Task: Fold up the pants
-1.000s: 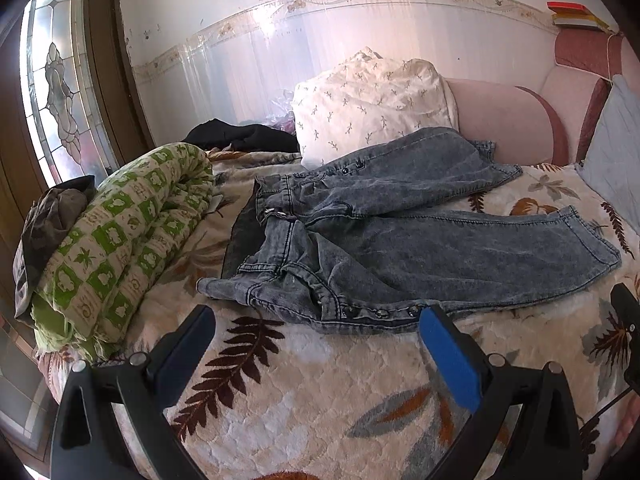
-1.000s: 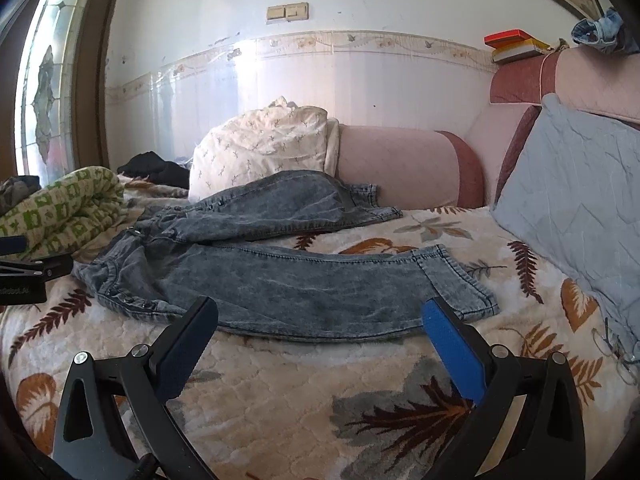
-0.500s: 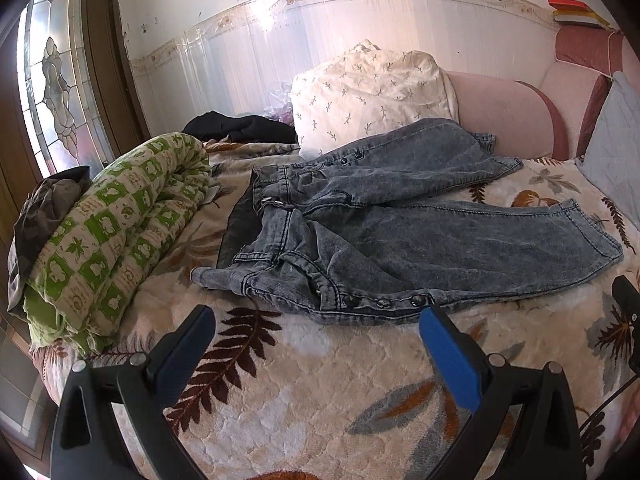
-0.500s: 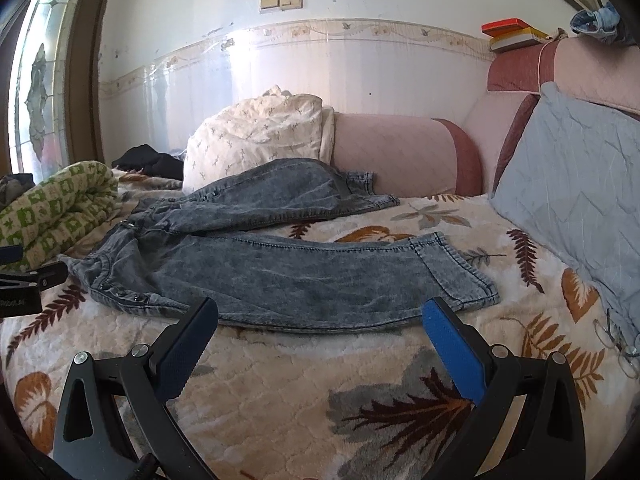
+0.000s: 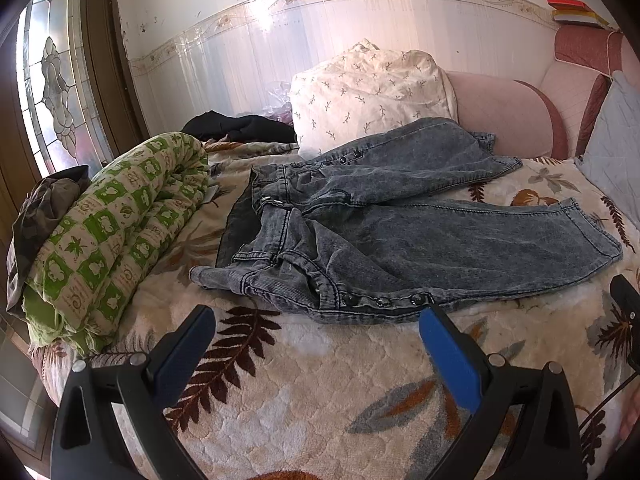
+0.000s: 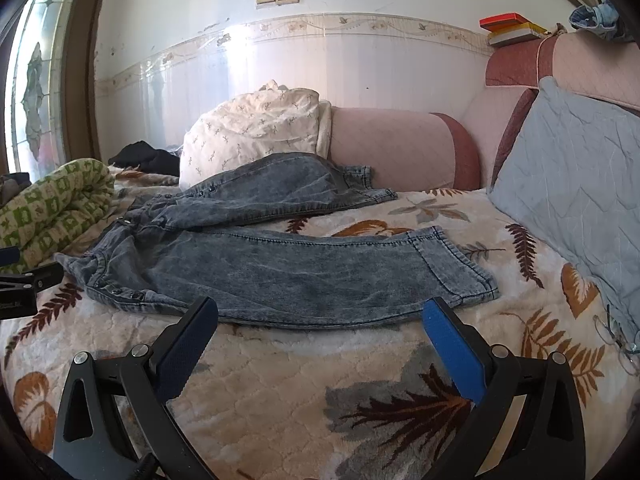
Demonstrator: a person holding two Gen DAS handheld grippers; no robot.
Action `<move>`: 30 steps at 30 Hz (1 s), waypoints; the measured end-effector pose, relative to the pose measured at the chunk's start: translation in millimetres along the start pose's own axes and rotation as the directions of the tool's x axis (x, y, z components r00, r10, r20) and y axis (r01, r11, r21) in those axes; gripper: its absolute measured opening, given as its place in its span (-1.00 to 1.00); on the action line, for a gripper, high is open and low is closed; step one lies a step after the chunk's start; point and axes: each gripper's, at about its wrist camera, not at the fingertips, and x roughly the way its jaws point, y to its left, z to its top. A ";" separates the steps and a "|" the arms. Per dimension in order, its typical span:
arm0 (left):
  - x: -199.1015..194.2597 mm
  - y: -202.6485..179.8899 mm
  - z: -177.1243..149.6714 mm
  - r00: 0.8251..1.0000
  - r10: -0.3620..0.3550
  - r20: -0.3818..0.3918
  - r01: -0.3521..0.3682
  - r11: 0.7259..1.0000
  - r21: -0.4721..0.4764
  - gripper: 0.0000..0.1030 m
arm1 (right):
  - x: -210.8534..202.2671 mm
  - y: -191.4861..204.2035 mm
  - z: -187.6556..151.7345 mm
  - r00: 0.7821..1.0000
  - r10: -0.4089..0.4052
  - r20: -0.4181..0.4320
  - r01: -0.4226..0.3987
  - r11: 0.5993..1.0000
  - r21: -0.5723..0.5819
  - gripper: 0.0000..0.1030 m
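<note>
Left gripper (image 5: 316,322) and right gripper (image 6: 320,316) hover with jaws spread wide and nothing between them, low over a bed (image 6: 280,400) covered in a leaf-print blanket. Neither touches cloth.

Spread across the bed lie the pants (image 5: 420,240), grey-blue denim, unfolded: the two legs splay apart in a V, the far leg (image 6: 280,188) climbing toward a white flowered pillow (image 5: 368,92) and a pink headboard (image 6: 392,144), the near leg (image 6: 320,272) lying flat along the front with its cuff (image 6: 464,272) pointing toward a blue-grey cushion (image 6: 572,176). The waistband (image 5: 264,248) is rumpled and partly turned over at the left, beside a rolled green-and-white quilt (image 5: 112,236).

By the look of it, the fold has not begun: no leg is laid over the other and no crease is set. Left to do, as judged from this layout, is taking hold at the waist and cuff, bringing one leg onto the other, then doubling the length.

A row of dark snaps (image 5: 384,301) runs along the near hem, just ahead of the left gripper.
</note>
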 end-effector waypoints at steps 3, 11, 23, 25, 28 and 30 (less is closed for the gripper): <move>0.1 -0.3 -0.4 1.000 0.002 0.000 -0.002 1.000 0.000 1.00 | 0.3 -0.4 -0.3 1.000 0.000 0.000 0.000 1.000 0.002 1.00; 1.9 0.4 -1.7 1.000 -0.001 -0.007 0.001 1.000 -0.002 1.00 | 1.4 -0.3 -0.8 1.000 -0.001 -0.007 0.001 1.000 0.004 1.00; 8.3 2.4 -3.3 1.000 -0.008 -0.016 0.008 1.000 -0.007 1.00 | 3.3 -1.4 -2.5 1.000 -0.004 -0.020 0.004 1.000 0.010 1.00; 11.7 3.5 -3.6 1.000 -0.011 -0.021 0.010 1.000 -0.007 1.00 | 4.9 -2.2 -2.7 1.000 -0.008 -0.026 0.008 1.000 0.010 1.00; 17.6 5.2 -3.4 1.000 -0.013 -0.028 0.013 1.000 -0.011 1.00 | 8.5 -2.7 -3.9 0.999 -0.016 -0.037 0.016 1.000 0.008 1.00; 21.5 7.5 -2.7 0.999 -0.016 -0.032 0.015 1.000 -0.017 1.00 | 11.4 -3.5 -4.8 0.999 -0.023 -0.047 0.023 1.000 0.007 1.00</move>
